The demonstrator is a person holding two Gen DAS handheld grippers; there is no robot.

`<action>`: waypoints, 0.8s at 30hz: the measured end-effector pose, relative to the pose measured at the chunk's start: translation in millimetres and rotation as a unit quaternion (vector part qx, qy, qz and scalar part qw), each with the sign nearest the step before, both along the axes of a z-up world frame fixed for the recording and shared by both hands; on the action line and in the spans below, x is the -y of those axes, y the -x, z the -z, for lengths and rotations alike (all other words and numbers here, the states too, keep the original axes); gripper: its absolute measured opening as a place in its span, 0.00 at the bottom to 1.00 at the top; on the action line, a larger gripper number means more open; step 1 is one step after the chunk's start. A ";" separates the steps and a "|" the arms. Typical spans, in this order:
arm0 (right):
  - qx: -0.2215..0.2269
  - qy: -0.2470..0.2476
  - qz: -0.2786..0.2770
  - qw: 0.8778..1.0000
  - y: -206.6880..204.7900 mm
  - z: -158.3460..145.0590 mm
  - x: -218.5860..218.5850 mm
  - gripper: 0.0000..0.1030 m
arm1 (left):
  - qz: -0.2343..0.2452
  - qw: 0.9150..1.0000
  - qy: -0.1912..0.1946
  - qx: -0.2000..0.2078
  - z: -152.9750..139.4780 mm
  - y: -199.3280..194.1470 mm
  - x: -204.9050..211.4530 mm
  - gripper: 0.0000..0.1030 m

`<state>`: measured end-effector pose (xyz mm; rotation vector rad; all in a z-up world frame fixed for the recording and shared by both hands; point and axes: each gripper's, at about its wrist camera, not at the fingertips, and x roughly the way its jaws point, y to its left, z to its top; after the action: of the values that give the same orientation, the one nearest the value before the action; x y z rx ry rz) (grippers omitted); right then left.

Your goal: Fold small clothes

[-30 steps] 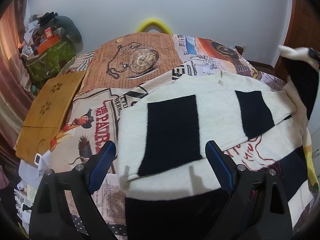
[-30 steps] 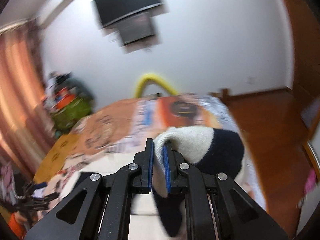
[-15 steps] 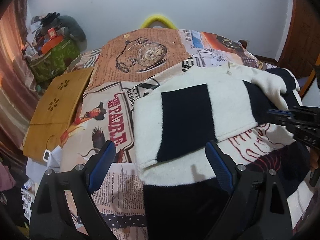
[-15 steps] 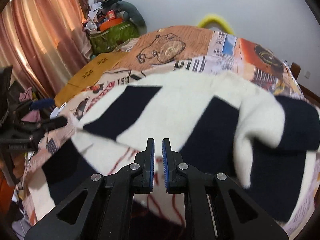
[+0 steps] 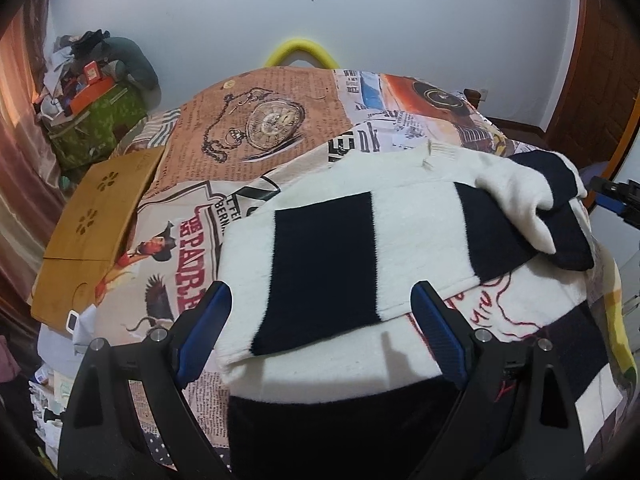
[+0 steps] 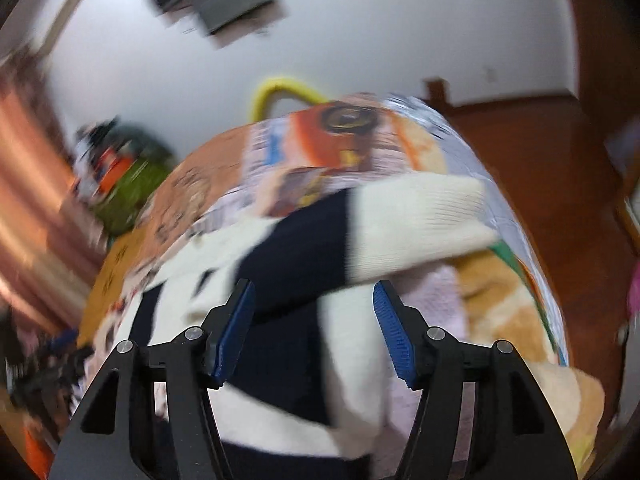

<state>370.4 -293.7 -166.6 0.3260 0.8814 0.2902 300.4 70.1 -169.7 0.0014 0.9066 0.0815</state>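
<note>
On the left of the bed lies a flat, yellow-brown wooden lap tray (image 5: 96,216), well apart from the garment. The left tool (image 5: 320,328) hovers with its jaws wide and nothing between the pads, pointing down at the near edge of the cream and navy striped knitted jumper (image 5: 328,264), which lies spread on the bed's newspaper-print cover (image 5: 256,120).

A second ago the right tool (image 6: 314,330) was clamped on a cream and navy sleeve (image 5: 532,204) held in the air. Now that sleeve rests folded inward across the jumper's right shoulder, and the right tool's jaws are opening with nothing pressed between the pads; only cloth lies beneath them. In my judgement this sleeve fold is done, and both sleeves now lie across the body, so a fold of the body would come next.

The jumper's left edge has bare cover beside it, giving room to work. Its right edge sits close to the bed's right side, where the cover drops away toward the brown wooden floor (image 6: 540,152), so there is little room there. The right view is blurred, so finer detail is unclear.
</note>
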 end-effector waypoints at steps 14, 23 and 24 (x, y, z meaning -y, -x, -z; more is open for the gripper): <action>-0.002 -0.042 0.047 0.998 -42.1 8.8 -7.9 0.07 | -0.012 1.000 -0.008 -0.004 9.3 5.3 -22.7 0.89; 0.078 -0.011 -0.088 0.993 -31.2 -44.7 -104.8 0.06 | -0.026 1.000 0.003 0.005 13.2 14.1 -44.7 0.89; 0.080 -0.010 -0.105 0.991 -29.0 -46.0 -117.9 0.06 | -0.028 1.000 0.006 0.005 13.1 14.9 -46.5 0.89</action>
<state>399.4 -175.8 -120.5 0.2255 0.7561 0.5128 285.5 116.6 -182.8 -0.0356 0.8966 0.1277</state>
